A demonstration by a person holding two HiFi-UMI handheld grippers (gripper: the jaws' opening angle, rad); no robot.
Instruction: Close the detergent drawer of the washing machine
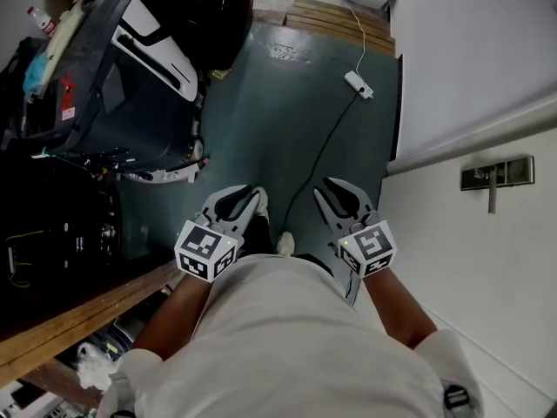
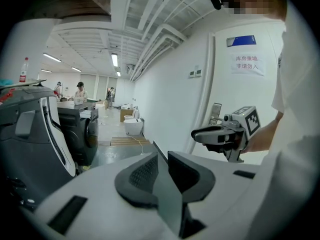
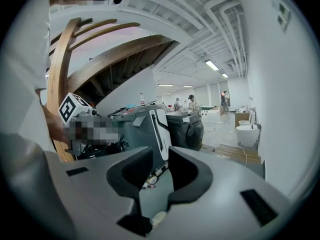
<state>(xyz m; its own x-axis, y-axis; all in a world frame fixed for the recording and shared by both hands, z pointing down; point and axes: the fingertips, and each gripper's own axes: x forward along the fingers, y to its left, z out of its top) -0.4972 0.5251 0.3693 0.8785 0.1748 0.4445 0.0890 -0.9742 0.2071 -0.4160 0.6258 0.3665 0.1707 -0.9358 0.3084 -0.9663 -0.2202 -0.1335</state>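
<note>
I stand on a green floor with a gripper in each hand at waist height. The left gripper (image 1: pixel 246 200) (image 2: pixel 160 160) and the right gripper (image 1: pixel 335 194) (image 3: pixel 161 158) both point forward and hold nothing; floor shows through the narrow gap between each pair of jaws. A dark front-loading washing machine (image 2: pixel 82 130) (image 3: pixel 188 129) stands several steps ahead, far from both grippers. Its detergent drawer is too small to make out. In the left gripper view the right gripper (image 2: pixel 199 134) shows from the side.
A large dark machine with white trim (image 1: pixel 130 85) stands close at my left, beside a wooden beam (image 1: pixel 78 320). A white wall with a metal door handle (image 1: pixel 496 174) runs along my right. On the floor ahead lie a cable with a power strip (image 1: pixel 358 84) and a wooden pallet (image 1: pixel 339 17).
</note>
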